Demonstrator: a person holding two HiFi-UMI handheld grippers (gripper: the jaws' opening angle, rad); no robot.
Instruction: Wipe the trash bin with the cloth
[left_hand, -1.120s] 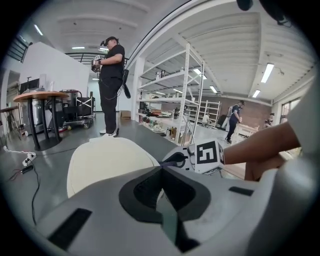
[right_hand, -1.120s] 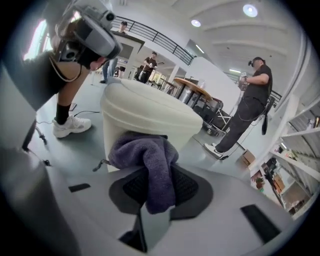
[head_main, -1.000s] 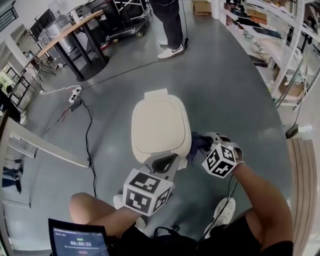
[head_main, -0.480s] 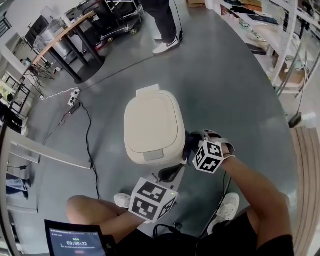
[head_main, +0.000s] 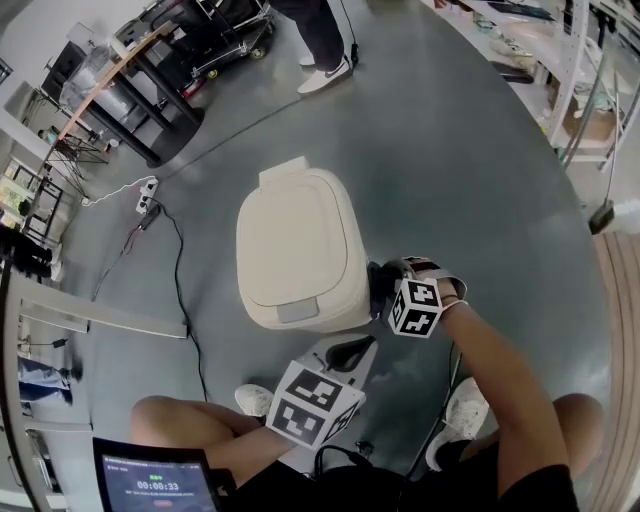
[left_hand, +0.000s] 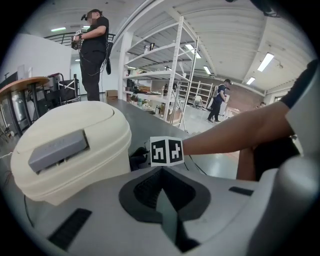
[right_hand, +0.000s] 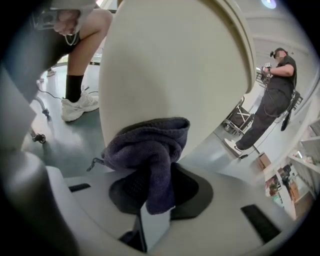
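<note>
A cream trash bin with its lid down stands on the grey floor. My right gripper is at the bin's near right side, shut on a dark blue cloth. In the right gripper view the cloth bunches out of the right gripper and presses on the bin's side wall. My left gripper hangs just in front of the bin, apart from it. In the left gripper view the left gripper is shut and empty, with the bin to its left.
A person stands beyond the bin. A power strip and cable lie on the floor at the left, near round tables. Shelving lines the right. A tablet and my shoes are near me.
The left gripper has drawn back from the bin's front edge toward me. The right gripper still holds the cloth against the bin's right side, shifted slightly toward the front.
</note>
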